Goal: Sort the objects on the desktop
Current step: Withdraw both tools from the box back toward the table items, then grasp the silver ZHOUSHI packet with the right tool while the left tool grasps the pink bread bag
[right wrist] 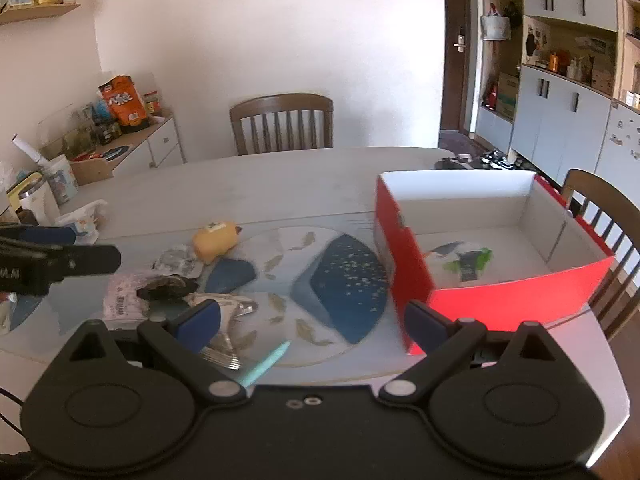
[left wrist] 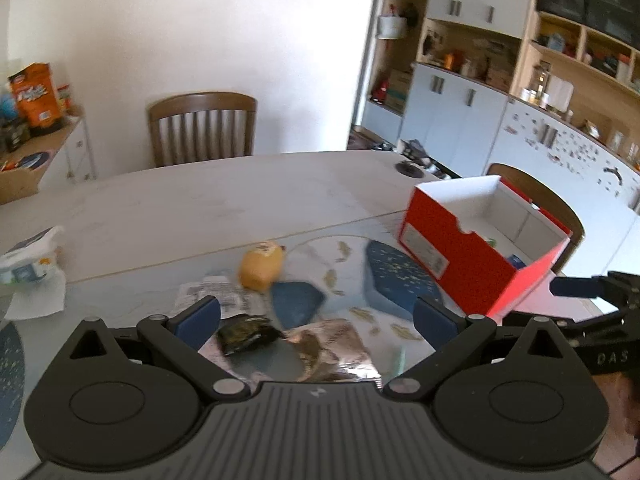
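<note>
My left gripper (left wrist: pixel 316 318) is open and empty above a dark crumpled packet (left wrist: pixel 248 334) and a silver foil wrapper (left wrist: pixel 328 354). A yellow soft toy (left wrist: pixel 260 266) lies farther on, beside white paper wrappers (left wrist: pixel 218 294). The red box (left wrist: pixel 476 248) stands open at the right. My right gripper (right wrist: pixel 312 322) is open and empty beside the red box (right wrist: pixel 500 296), which holds a white and green wrapper (right wrist: pixel 466 260). A teal stick (right wrist: pixel 266 362) lies just under it. The yellow toy (right wrist: pixel 214 240), dark packet (right wrist: pixel 164 290) and foil (right wrist: pixel 226 312) lie to its left.
A blue-patterned placemat (right wrist: pixel 340 280) covers the near table. A tissue pack (left wrist: pixel 28 260) lies at the left. Wooden chairs (left wrist: pixel 202 128) stand at the far side and behind the box (right wrist: pixel 608 216). A sideboard with snacks (right wrist: pixel 120 120) stands at the left wall.
</note>
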The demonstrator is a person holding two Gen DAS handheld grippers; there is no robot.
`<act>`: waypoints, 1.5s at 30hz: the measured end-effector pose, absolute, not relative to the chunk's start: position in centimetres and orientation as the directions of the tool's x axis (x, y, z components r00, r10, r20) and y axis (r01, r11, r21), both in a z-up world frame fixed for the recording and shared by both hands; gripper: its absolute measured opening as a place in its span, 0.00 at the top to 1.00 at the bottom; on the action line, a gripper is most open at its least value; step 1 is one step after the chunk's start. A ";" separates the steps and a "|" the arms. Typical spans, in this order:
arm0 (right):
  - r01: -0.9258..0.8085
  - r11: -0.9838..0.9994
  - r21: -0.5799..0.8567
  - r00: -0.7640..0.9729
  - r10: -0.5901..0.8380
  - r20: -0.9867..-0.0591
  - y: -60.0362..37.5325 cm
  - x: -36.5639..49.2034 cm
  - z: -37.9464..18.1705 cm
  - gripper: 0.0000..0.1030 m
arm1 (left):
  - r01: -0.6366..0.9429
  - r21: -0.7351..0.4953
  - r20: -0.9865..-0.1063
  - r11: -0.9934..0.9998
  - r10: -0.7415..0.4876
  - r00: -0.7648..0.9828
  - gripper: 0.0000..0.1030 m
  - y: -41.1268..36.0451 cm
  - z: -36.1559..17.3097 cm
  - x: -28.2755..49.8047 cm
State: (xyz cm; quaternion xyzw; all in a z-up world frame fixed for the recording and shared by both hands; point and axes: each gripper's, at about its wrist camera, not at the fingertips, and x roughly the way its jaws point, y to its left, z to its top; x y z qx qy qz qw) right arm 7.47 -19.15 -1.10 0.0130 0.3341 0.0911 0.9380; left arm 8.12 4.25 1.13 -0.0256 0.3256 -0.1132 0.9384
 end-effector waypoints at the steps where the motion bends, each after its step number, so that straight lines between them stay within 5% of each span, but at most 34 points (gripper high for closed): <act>1: -0.166 0.982 0.087 0.759 0.184 -0.624 -18.8 7.6 -1.2 0.04 | 0.186 -0.120 -0.605 0.975 -0.220 0.765 0.00 4.5 1.1 8.2; 29: -0.271 0.958 0.097 0.683 0.263 -0.682 -10.5 12.6 -5.3 0.07 | -0.032 -0.059 -0.730 0.998 -0.021 0.683 0.00 10.1 -6.9 12.4; 45: -0.262 0.957 0.126 0.602 0.264 -0.754 -8.6 16.5 -8.6 0.17 | -0.080 -0.043 -0.771 0.996 0.018 0.637 0.00 10.5 -10.1 14.6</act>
